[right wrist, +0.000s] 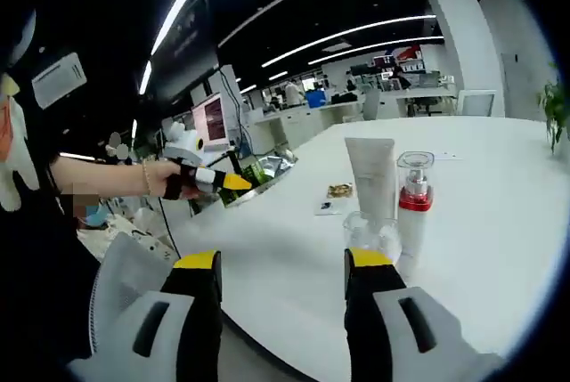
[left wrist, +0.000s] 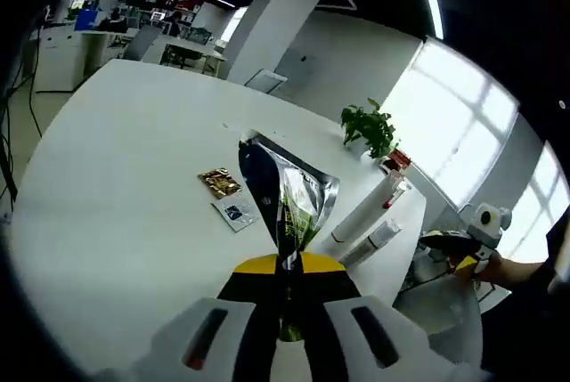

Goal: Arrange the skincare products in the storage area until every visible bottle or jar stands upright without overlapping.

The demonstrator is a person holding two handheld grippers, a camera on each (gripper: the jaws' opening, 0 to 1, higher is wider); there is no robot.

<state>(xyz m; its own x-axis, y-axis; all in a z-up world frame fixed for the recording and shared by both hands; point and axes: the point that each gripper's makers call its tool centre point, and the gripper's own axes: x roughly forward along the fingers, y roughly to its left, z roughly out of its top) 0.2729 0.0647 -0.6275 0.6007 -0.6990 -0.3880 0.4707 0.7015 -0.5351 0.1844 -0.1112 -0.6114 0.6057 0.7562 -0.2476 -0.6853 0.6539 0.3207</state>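
Currently the left gripper [left wrist: 287,286] is clamped on a silver foil pouch [left wrist: 298,197], held above the white table [left wrist: 134,177]. On the table beyond it lie a small gold sachet [left wrist: 219,182] and a white sachet [left wrist: 236,213] — close together. Further right lie a white tube [left wrist: 361,213] and a red-capped bottle [left wrist: 394,161], with a potted plant [left wrist: 370,128] behind.

Right gripper [right wrist: 283,262]: jaws spread apart, gripping nothing. In its view the tube and bottle stand side by side at the table edge, just beyond the right jaw — a clear-capped bottle [right wrist: 371,235] stands in front of them.
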